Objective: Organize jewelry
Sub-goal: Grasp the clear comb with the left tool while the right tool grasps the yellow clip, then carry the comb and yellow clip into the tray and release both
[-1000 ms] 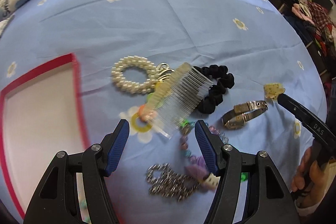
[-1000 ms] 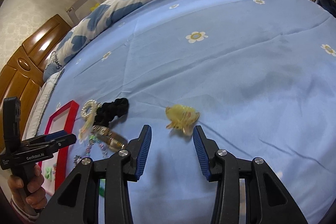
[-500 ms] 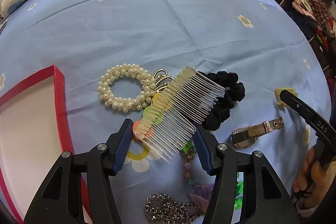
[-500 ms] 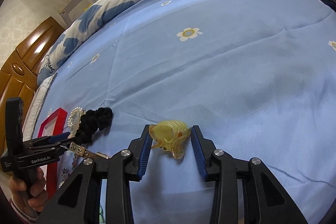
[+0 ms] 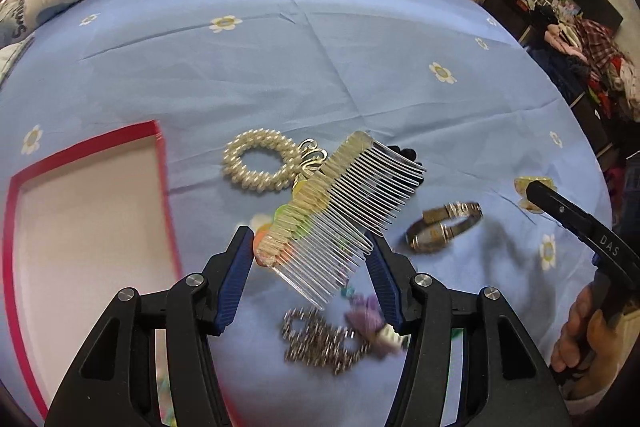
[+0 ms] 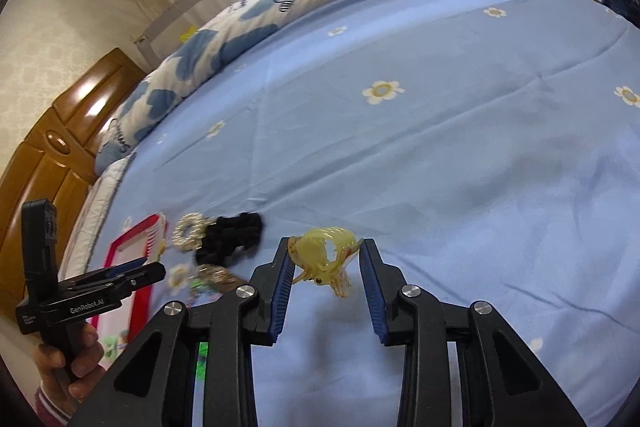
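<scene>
Right now the clear hair comb (image 5: 344,215) with its pastel-decorated spine sits pinched between the blue pads of the left gripper (image 5: 312,259), tilted with its teeth pointing down and to the right, lifted above the blue floral bedsheet (image 5: 280,67). Just behind it lie the pearl hair tie (image 5: 256,167) and a black scrunchie (image 6: 230,237), the scrunchie mostly hidden by the comb in the left view. To the comb's right a bronze-toned bracelet (image 5: 442,225) rests on the sheet, and below it, near the left gripper's right finger, a silver chain (image 5: 320,339) lies blurred beside a purple beaded piece (image 5: 366,315). Off to the left stands the red-rimmed box (image 5: 160,187) with its pale interior. Further right, the right gripper (image 6: 328,263) clamps a yellow translucent claw clip (image 6: 324,255) between its pads, holding it clear of the sheet; in the left view only one black finger of that tool shows, with the person's hand (image 5: 580,331) on the handle. At the far edge of the bed lies a blue-and-white patterned quilt (image 6: 280,7).
</scene>
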Motion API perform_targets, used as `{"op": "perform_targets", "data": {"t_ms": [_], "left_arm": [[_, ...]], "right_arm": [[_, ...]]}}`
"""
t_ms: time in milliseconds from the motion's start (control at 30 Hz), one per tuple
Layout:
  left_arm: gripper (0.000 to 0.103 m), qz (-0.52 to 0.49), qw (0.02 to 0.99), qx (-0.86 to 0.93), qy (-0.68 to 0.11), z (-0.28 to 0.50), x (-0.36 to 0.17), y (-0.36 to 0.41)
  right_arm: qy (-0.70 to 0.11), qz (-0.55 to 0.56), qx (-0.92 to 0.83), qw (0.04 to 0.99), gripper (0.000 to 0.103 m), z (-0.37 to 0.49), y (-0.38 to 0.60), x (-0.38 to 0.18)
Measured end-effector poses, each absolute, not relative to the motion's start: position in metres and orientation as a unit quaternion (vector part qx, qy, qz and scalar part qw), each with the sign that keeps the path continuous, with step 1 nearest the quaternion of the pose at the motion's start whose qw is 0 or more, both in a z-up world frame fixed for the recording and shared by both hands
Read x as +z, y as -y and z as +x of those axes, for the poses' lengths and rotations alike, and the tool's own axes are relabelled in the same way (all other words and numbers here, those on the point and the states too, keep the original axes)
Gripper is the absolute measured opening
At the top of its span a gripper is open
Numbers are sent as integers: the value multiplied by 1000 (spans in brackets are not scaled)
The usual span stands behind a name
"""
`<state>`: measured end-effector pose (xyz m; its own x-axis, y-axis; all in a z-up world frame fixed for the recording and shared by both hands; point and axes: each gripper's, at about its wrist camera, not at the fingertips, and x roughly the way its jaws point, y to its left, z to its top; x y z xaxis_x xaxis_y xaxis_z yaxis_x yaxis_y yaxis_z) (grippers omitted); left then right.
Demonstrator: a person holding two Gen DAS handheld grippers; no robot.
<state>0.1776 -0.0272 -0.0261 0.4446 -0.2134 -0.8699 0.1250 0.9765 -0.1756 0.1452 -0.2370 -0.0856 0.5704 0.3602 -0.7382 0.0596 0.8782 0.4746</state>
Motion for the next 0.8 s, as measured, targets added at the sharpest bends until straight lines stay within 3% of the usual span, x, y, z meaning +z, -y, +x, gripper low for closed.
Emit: {"op": "perform_targets", "data": {"t_ms": [433,800], "left_arm": [[56,-88,864,-44,-493,107,-4,-39],[56,-111,861,16,-496,67,-16,-101]], "right_arm": [[-448,202,182,852,33,114,157,-53],[-468,173,282,819,33,104,62,-52]]}}
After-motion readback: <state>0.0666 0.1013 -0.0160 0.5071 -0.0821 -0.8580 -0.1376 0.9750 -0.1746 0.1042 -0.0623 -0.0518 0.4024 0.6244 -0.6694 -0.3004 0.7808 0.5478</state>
